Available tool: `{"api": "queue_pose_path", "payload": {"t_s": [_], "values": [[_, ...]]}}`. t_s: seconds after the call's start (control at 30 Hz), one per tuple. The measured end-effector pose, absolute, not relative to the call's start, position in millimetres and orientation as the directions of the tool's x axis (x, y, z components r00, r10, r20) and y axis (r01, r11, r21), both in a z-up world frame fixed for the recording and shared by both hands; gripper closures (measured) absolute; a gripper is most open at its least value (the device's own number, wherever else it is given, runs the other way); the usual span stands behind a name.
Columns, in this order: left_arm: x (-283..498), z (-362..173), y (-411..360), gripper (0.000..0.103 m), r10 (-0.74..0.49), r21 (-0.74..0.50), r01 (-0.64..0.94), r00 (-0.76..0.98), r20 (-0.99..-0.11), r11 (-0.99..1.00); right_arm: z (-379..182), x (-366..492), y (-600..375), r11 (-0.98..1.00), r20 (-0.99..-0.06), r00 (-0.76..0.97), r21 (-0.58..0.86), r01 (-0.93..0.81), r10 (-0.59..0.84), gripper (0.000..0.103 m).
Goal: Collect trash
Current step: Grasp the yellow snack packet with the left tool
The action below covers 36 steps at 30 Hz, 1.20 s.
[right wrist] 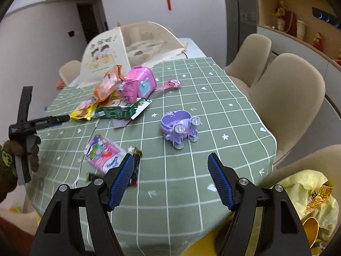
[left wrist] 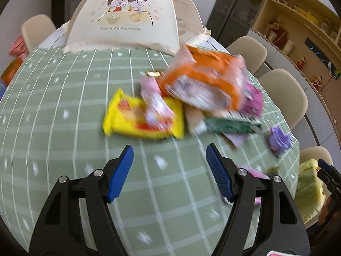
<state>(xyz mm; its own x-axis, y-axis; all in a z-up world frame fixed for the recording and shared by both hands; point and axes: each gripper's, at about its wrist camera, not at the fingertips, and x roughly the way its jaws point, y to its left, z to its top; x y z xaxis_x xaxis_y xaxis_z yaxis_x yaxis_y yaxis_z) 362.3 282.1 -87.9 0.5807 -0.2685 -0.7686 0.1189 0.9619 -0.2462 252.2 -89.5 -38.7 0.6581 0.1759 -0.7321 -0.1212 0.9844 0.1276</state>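
Reaching step: left gripper (left wrist: 169,162) wide and empty, facing the yellow wrapper (left wrist: 142,120) at 12 o'clock. Right gripper (right wrist: 170,168) wide, empty too. Next: advance left, straddle the wrapper edge, pinch.

Left tongs (left wrist: 169,155): black angular frame, silver screw heads at the pivots, blue ribbed pads (left wrist: 120,171) on both fingers. Right tongs (right wrist: 171,164): identical build, black with silver screws and blue textured pads (right wrist: 219,181). Left hand (right wrist: 23,151): dark olive glove, brown patterned sleeve at the wrist.
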Motion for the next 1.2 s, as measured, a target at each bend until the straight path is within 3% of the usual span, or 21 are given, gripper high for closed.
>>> {"api": "queue_pose_path", "payload": {"t_s": [0.27, 0.43, 0.63, 0.93, 1.07, 1.2], "values": [[456, -110, 324, 0.036, -0.317, -0.276, 0.159, 0.546, -0.776, 0.948, -46, 278, -75, 0.978, -0.781, 0.597, 0.205, -0.034, 0.185, 0.035], [480, -130, 328, 0.036, -0.369, -0.311, 0.197, 0.499, -0.784, 0.930, -61, 286, -50, 0.994, -0.834, 0.540, 0.099, -0.054, 0.112, 0.035], [447, -133, 320, 0.036, -0.451, -0.366, 0.269, 0.418, -0.789, 0.891, -63, 282, -17, 0.989, -0.815, 0.575, -0.012, -0.147, 0.075, 0.035], [346, -125, 279, 0.036, -0.580, -0.487, 0.335, 0.286, -0.763, 0.806, -60, 280, -17, 0.977, -0.807, 0.556, 0.114, -0.182, 0.198, 0.035], [335, -104, 275, 0.036, -0.529, -0.405, 0.361, 0.377, -0.761, 0.840, -55, 273, -20, 0.967, -0.806, 0.544, 0.132, -0.217, 0.232, 0.035], [358, -92, 293, 0.036, -0.442, -0.345, 0.279, 0.479, -0.759, 0.896, -49, 264, -22, 0.965, -0.789, 0.566, 0.126, -0.230, 0.238, 0.035]]}}
